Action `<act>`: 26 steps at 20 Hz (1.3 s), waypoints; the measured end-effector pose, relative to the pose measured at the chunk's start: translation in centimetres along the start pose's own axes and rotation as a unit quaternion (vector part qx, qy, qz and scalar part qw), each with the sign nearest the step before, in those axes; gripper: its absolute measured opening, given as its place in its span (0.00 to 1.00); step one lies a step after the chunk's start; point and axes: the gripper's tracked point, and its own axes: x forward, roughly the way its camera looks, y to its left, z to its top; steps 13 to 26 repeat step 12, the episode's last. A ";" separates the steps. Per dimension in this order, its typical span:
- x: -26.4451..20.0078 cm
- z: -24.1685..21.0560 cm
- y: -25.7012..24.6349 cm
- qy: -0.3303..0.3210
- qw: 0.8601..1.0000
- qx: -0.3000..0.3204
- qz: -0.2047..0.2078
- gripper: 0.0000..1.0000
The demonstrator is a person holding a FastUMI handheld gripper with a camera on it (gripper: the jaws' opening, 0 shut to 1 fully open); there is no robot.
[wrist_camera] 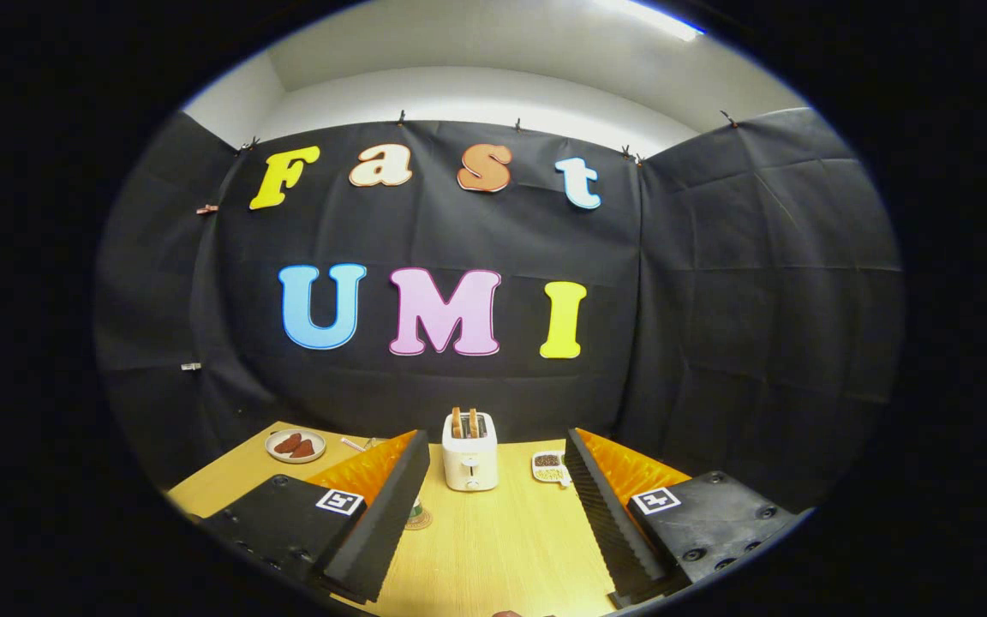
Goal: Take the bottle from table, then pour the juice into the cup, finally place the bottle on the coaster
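The fingers (408, 506) are spread wide, with nothing between them but bare wooden table (493, 548). The gripper (498, 523) sits above the tabletop, pointing toward the booth's back wall.

Just behind the left finger, a small part of a round coaster (419, 519) shows on the wood, and something dark and greenish (415, 509) stands on it; the finger hides most of it, so I cannot tell whether it is the bottle or the cup.

Straight ahead, beyond the fingertips and centred in the gap, stands a white toaster (469, 454) with two slices of toast (464, 422) sticking up from its slots. It sits squarely in the line ahead of the fingers. Just to its right lies a small white divided dish (549, 467) with dark and pale contents. Well off to the left, near the far table edge, a round plate (296, 446) holds reddish-brown pieces.
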 end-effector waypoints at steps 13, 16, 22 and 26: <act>-0.5 -2.3 0.3 -0.005 0.999 -0.012 0.053 0.97; -0.5 -2.3 0.3 -0.005 0.999 -0.012 0.053 0.97; -0.5 -2.3 0.3 -0.005 0.999 -0.012 0.053 0.97; -0.5 -2.3 0.3 -0.005 0.999 -0.012 0.053 0.97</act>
